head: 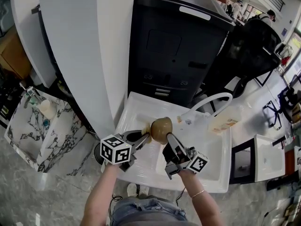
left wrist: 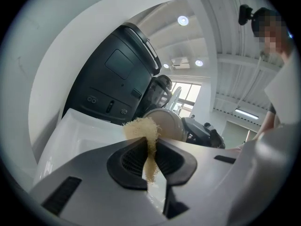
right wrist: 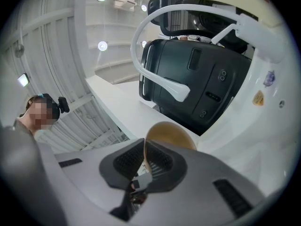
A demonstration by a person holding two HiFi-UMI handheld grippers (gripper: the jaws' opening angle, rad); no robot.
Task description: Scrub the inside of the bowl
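**A:** Where was the bowl (head: 161,129)?

**B:** Its rim was pinched tight in the right tool (head: 168,138), and the bowl stuck out past the tips. The left tool (head: 143,136) was clamped on a tan scrub pad (left wrist: 141,128), right beside the bowl just ahead of it. A white sink (head: 214,149) sat below both tools.

Bright, even daylight plus round ceiling lamps (left wrist: 183,20) — gripper views bulge fisheye-style, corners black, near jaws soft.
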